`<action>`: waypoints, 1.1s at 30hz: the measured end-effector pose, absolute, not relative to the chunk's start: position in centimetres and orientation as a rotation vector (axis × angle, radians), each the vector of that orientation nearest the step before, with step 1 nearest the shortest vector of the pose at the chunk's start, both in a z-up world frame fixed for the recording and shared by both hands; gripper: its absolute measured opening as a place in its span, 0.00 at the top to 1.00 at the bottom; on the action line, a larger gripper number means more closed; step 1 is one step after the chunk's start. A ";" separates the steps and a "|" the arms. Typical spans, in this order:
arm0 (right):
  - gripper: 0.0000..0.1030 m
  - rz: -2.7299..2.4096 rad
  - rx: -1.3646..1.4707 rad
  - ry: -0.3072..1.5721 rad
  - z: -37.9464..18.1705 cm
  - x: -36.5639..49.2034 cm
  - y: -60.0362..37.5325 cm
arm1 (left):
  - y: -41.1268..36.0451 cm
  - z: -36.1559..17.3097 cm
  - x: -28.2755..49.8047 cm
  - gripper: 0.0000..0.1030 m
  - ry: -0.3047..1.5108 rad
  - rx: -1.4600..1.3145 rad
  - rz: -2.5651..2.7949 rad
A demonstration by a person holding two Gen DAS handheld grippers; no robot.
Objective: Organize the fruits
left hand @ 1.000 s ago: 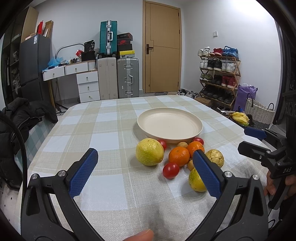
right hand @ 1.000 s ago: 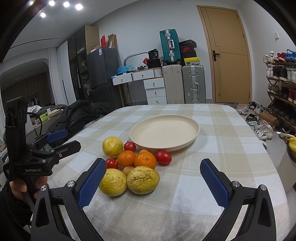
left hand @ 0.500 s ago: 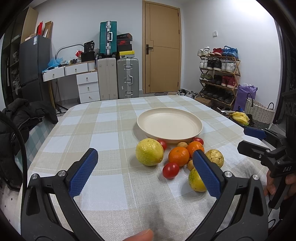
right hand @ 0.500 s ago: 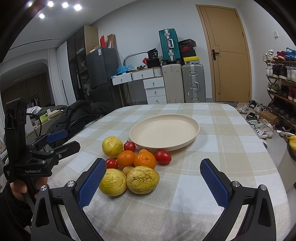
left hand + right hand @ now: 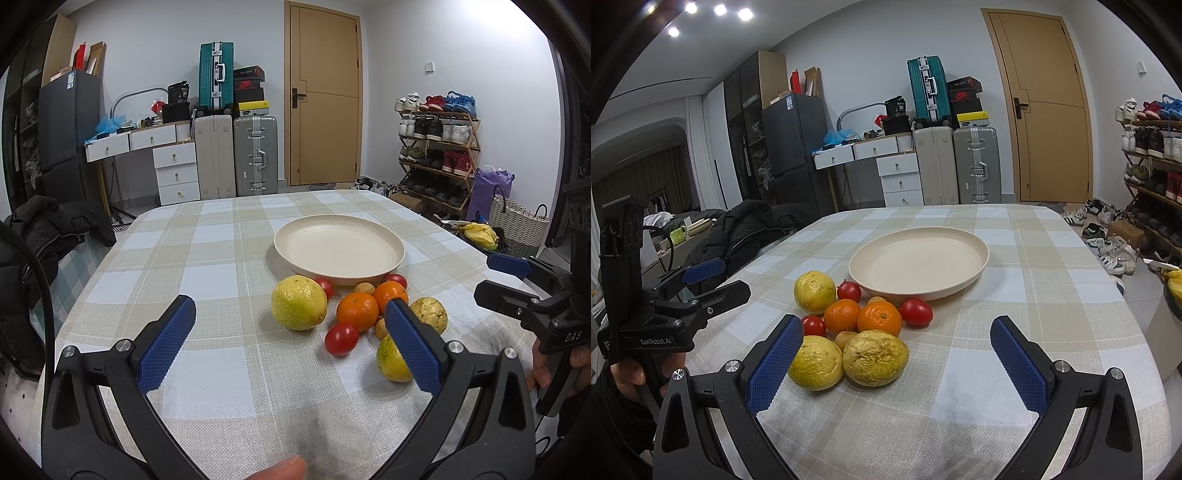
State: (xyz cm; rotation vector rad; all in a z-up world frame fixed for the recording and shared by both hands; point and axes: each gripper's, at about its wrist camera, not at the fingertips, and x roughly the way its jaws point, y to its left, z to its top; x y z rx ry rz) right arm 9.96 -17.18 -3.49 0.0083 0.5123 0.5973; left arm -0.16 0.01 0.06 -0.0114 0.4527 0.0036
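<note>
In the left wrist view the left gripper (image 5: 291,343) hangs over the near edge of the table (image 5: 221,369), jaws spread wide and empty. Its right pad covers part of a yellow fruit (image 5: 392,360) and most of a small brown fruit (image 5: 380,328) behind it, so their full shapes cannot be made out. A fingertip (image 5: 284,470) is cut off at the bottom of that view. In the right wrist view the right gripper (image 5: 897,363) also hangs above the near edge, jaws wide apart and holding nothing; its left pad overlaps the edge of the same yellow fruit. Each gripper shows at the side of the other's view, partly cut off by the frame.

The fruits lie in a tight cluster on the checked tablecloth, between the near edge and the plate (image 5: 975,266). Nearest in the right wrist view sit the yellow fruit and a wrinkled, dull yellow fruit (image 5: 875,357), touching side by side. Behind them come two oranges (image 5: 862,316), a small tomato (image 5: 813,325) to their left and a larger tomato (image 5: 916,312) to their right. A lemon (image 5: 815,291) sits at the cluster's left, with another tomato (image 5: 849,290) just beside it. A second small brown fruit (image 5: 876,300) is mostly hidden against the plate's rim.

The cream plate sits near the table's middle, with nothing on it. Beyond the far edge stand suitcases (image 5: 956,166) and a door (image 5: 1045,110).
</note>
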 end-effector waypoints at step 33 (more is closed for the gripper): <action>0.00 0.536 -0.045 0.641 -4.4 11.4 -16.1 | 0.0 -0.5 0.9 0.01 0.509 -0.004 0.000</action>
